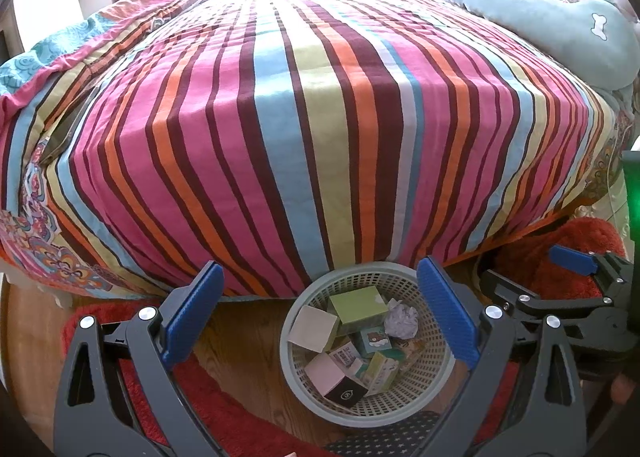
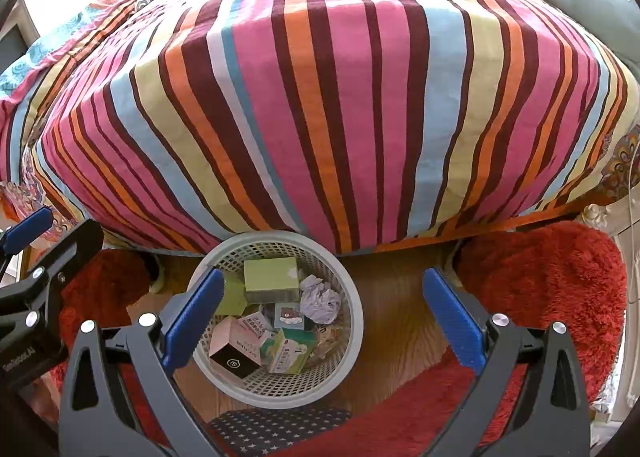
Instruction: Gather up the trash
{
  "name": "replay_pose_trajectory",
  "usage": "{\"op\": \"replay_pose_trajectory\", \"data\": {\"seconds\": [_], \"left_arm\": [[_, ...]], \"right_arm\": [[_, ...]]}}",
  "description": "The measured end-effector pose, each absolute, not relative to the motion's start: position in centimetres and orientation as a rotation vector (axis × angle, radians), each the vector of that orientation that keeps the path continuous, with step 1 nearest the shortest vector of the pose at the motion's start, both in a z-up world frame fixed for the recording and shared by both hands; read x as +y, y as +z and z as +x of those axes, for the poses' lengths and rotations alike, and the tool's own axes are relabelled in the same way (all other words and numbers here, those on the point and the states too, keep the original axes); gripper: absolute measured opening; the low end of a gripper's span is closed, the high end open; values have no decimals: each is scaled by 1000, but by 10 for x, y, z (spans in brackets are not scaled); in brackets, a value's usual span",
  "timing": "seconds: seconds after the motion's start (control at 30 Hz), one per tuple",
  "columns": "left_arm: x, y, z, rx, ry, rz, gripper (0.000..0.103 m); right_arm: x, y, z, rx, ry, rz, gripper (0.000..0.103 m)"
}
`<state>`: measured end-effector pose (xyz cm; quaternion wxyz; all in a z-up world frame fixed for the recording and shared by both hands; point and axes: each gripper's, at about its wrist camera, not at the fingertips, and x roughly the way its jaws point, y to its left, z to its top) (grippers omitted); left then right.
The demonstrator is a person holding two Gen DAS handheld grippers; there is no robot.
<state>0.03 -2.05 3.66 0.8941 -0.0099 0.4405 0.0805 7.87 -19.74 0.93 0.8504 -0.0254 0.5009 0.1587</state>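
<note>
In the left wrist view, the far left edge is cut off by the dark lens rim, and the window at the top centre is blown out to white. The left gripper (image 1: 320, 323) fills the lower frame, its blue-padded fingers (image 1: 194, 313) spread wide with nothing between them, touching nothing. Between and below them sits the grey mesh basket (image 1: 424, 389) on the wooden floor (image 1: 240, 341), its far rim just under the overhang of the striped bedspread (image 1: 312, 117). Inside lie a green box (image 1: 358, 309), a crumpled paper ball (image 1: 400, 322), a pink-and-black box (image 1: 334, 379) and smaller cartons whose print is too small to read. At the right edge, the right gripper (image 1: 576, 265) shows only partly, one blue pad visible; from here its spread cannot be told.

In the right wrist view, part of the left gripper (image 2: 28, 223) juts in from the left edge. The right gripper (image 2: 320, 309) hovers over the floor, its fingers (image 2: 454, 317) released wide and empty; the left finger overlaps the basket (image 2: 352, 321) rim in the picture. The red shag rug (image 2: 540, 289) fills the lower right, and a dark star-patterned piece (image 2: 280, 429) at the bottom centre is cut off.
</note>
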Motion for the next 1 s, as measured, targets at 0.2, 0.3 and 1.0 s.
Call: {"op": "replay_pose_trajectory", "data": {"seconds": [0.2, 0.3, 1.0], "left_arm": [[-21, 36, 1, 914, 168, -20, 94], [-21, 36, 1, 913, 165, -22, 94], [-18, 29, 4, 929, 168, -51, 94]], "right_arm": [[-196, 9, 79, 1057, 335, -54, 95], [-197, 8, 79, 1058, 336, -54, 95], [-198, 10, 76, 1052, 332, -43, 95]]}}
